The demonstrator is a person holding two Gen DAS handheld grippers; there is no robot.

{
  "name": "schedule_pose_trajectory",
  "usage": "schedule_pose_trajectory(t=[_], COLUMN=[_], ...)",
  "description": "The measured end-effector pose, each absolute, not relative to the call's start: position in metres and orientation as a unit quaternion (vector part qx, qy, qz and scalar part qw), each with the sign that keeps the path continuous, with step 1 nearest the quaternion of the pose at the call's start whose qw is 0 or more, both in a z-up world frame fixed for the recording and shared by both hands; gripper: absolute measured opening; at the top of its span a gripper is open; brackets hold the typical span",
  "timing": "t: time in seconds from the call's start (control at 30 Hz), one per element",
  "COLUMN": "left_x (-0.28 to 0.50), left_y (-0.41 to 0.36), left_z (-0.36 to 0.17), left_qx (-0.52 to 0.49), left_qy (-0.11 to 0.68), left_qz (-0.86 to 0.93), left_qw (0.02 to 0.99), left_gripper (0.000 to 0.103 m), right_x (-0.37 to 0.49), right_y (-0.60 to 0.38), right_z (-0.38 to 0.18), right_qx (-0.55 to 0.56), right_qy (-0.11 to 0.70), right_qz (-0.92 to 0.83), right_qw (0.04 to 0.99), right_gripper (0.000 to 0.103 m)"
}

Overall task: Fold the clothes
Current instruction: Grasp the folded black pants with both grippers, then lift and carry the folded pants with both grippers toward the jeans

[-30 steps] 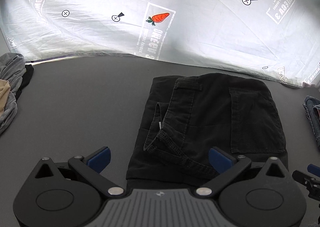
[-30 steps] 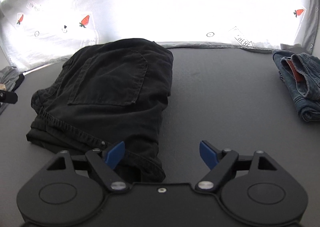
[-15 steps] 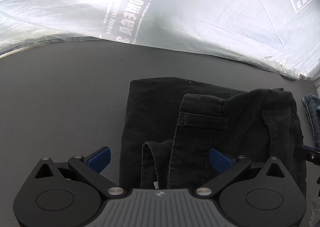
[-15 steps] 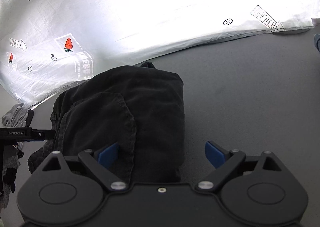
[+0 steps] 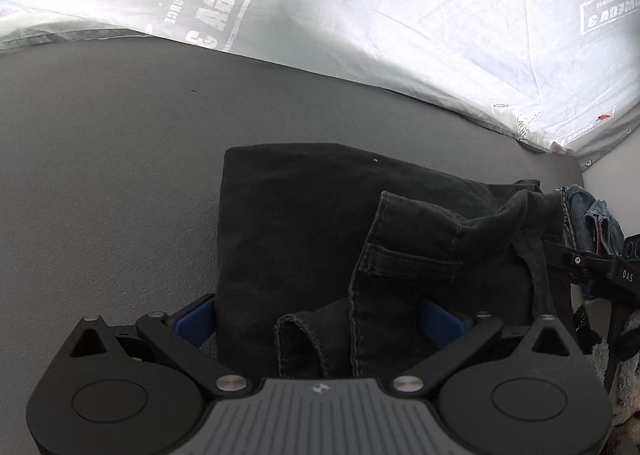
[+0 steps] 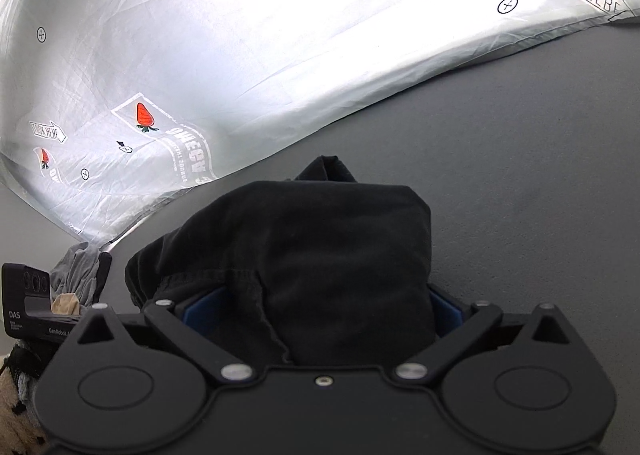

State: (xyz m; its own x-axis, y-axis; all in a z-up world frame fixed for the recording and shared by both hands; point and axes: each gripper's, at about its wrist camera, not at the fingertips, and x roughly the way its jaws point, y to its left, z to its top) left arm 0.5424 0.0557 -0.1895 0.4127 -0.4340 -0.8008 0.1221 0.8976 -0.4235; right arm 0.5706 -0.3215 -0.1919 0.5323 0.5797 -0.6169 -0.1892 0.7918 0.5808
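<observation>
We see the folded black trousers (image 5: 304,231) lying on the dark grey table (image 5: 104,175), and both grippers reach into them from the near edge. In the left wrist view the left gripper (image 5: 320,319) has its blue fingers (image 5: 196,317) spread wide on either side of the fabric, one at the left edge of the bundle and the other half buried under the waistband (image 5: 408,259) (the belt loop and stitched seam show clearly here). The jaws are apart and not pinching the cloth; the trousers simply fill the gap between them.

In the right wrist view the right gripper (image 6: 320,311) stands the same way: its fingers (image 6: 200,307) are wide apart with the thick black bundle (image 6: 320,255) bulging up between them, covering most of both pads, and we see no clamp on it.

Behind the table hangs a crinkled white backdrop (image 6: 280,35) printed with strawberries and arrows. A grey garment (image 6: 80,271) lies heaped at the table's left end, and blue jeans (image 5: 588,215) sit at the right end, beside the other gripper's black body (image 5: 600,267).
</observation>
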Motion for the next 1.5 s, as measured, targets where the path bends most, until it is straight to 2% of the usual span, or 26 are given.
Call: schedule_pose_trajectory(t=[0.1, 0.17, 0.2, 0.23, 0.37, 0.47, 0.53, 0.83, 1.17, 1.5], left_x=[0.544, 0.542, 0.541, 0.538, 0.528, 0.519, 0.505, 0.439, 0.399, 0.364], left_y=[0.056, 0.055, 0.054, 0.051, 0.036, 0.025, 0.020, -0.003, -0.048, -0.146], left_z=[-0.191, -0.191, -0.190, -0.187, -0.172, -0.160, -0.148, -0.079, 0.017, 0.043], left_qx=[-0.168, -0.173, -0.175, -0.173, -0.150, -0.132, -0.131, -0.126, -0.121, -0.147], left_qy=[0.508, 0.504, 0.502, 0.499, 0.495, 0.489, 0.473, 0.393, 0.299, 0.282], left_qz=[-0.162, -0.154, -0.149, -0.145, -0.123, -0.103, -0.090, -0.112, -0.203, -0.284], left_qw=[0.829, 0.832, 0.834, 0.836, 0.847, 0.856, 0.867, 0.904, 0.925, 0.905], left_gripper=[0.103, 0.101, 0.099, 0.094, 0.069, 0.056, 0.052, 0.050, 0.051, 0.051], right_x=[0.572, 0.572, 0.571, 0.568, 0.554, 0.537, 0.523, 0.451, 0.364, 0.299], right_y=[-0.324, -0.323, -0.323, -0.321, -0.303, -0.281, -0.272, -0.281, -0.319, -0.407], right_z=[-0.196, -0.193, -0.191, -0.187, -0.168, -0.146, -0.135, -0.067, 0.036, 0.076], right_qx=[0.248, 0.256, 0.258, 0.255, 0.227, 0.167, 0.155, 0.155, 0.138, 0.168], right_qy=[0.431, 0.436, 0.436, 0.434, 0.432, 0.415, 0.404, 0.323, 0.202, 0.154], right_qz=[0.230, 0.230, 0.230, 0.229, 0.185, 0.158, 0.140, 0.100, 0.047, -0.016], right_qw=[0.837, 0.832, 0.831, 0.833, 0.853, 0.880, 0.891, 0.928, 0.969, 0.974], right_gripper=[0.101, 0.092, 0.082, 0.074, 0.059, 0.045, 0.040, 0.036, 0.037, 0.037])
